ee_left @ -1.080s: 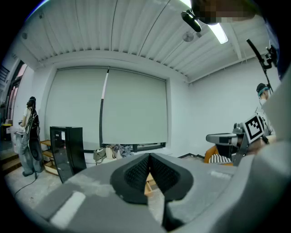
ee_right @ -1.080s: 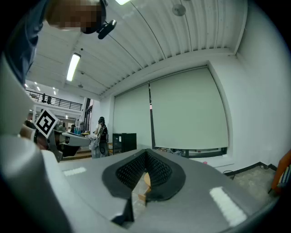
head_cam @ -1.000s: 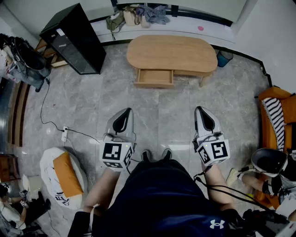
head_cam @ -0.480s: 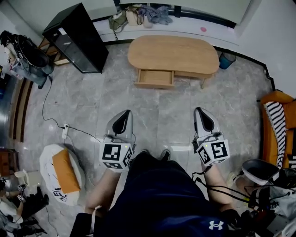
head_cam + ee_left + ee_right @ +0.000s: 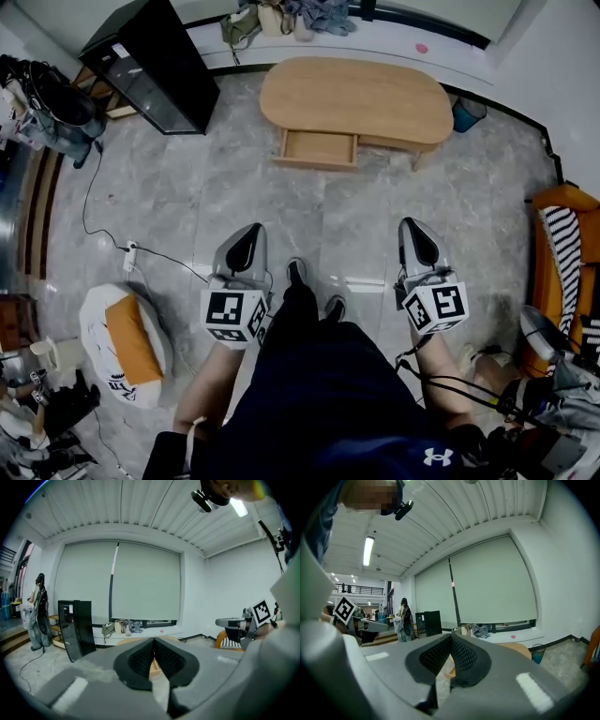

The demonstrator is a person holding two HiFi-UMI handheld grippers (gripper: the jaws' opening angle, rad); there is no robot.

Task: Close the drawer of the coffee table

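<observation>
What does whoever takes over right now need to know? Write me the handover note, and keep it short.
Grippers: the left gripper and the right gripper both have their jaws shut on nothing and are held out in front of the body, pointing toward the table.
Things: the wooden oval coffee table stands ahead across the grey tiled floor, well beyond either gripper. Its drawer is pulled out toward us, under the table's left half in the head view.
Done: nothing on the drawer yet.
Left: walk up, set a gripper against the drawer front, push it flush.
</observation>
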